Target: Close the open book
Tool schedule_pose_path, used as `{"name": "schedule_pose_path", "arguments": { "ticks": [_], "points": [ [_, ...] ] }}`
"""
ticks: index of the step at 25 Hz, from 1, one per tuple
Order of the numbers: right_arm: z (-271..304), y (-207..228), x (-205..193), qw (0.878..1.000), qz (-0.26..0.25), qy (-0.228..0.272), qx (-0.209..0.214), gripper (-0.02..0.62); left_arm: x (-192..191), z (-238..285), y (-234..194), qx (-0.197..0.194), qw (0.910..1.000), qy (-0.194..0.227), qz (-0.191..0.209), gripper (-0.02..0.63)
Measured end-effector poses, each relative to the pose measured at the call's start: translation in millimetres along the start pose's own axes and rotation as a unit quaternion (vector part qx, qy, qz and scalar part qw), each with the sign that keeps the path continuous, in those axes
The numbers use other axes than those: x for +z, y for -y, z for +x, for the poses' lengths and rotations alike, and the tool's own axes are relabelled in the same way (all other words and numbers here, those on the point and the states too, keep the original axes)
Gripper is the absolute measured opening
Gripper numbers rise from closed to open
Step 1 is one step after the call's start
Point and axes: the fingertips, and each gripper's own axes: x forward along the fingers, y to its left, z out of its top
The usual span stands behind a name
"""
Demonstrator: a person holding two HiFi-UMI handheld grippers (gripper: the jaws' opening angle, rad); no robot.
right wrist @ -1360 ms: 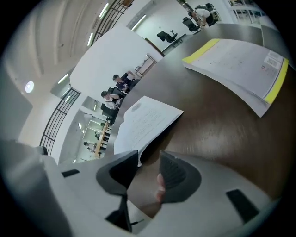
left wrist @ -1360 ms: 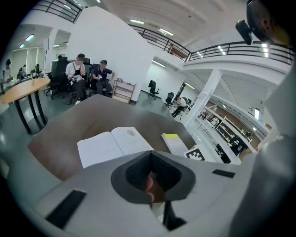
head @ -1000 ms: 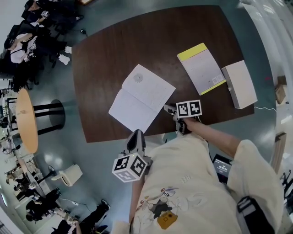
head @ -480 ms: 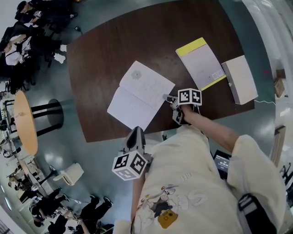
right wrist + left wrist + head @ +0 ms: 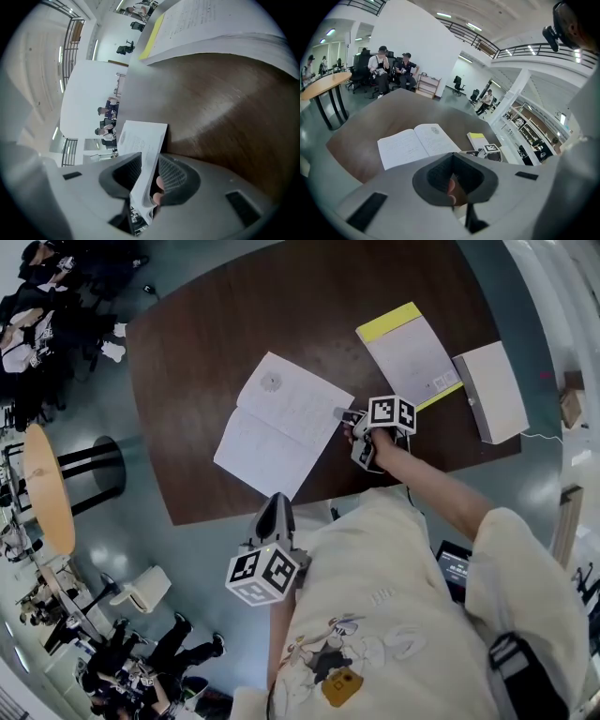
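The open book (image 5: 277,423) lies flat, white pages up, on the dark brown table (image 5: 206,343). My right gripper (image 5: 339,414) is at the book's right edge. In the right gripper view a stack of the book's right-hand pages (image 5: 140,136) stands between the jaws of the right gripper (image 5: 147,159). These jaws are closing, and a gap still shows beside the pages. My left gripper (image 5: 275,507) hangs off the table's near edge, shut with nothing in it. In the left gripper view the left gripper (image 5: 451,155) points at the book (image 5: 417,145).
A closed notebook with a yellow strip (image 5: 408,352) and a white closed book (image 5: 489,390) lie on the table's right part. A round wooden table (image 5: 47,488) and a black stool (image 5: 103,470) stand at the left. Seated people (image 5: 37,324) are far left.
My right gripper slid up and left to the book's right edge, rolled, and now has pages between its jaws. The left gripper stayed by the near edge.
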Motion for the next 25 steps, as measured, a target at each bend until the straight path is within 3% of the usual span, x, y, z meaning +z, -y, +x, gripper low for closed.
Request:
{"name": "schedule_pose_path", "arguments": {
  "ticks": [7,16,25],
  "points": [
    [0.4,2.2,4.2,1.0,0.009,0.002,0.013,0.027,-3.7,-1.3,-1.3,0.001,1.0,0.003,-0.004,0.006],
    [-18.2,-32.5,-5.7,0.995,-0.098,0.003,0.022,0.017,-12.0,-12.6,1.1,0.0,0.9998,0.015,-0.014,0.006],
    [-30.6,-73.8,-34.5,0.973,-0.224,-0.03,0.051,0.017,-19.0,-21.5,-3.2,0.003,0.9989,0.036,-0.031,0.006]
  ]
}}
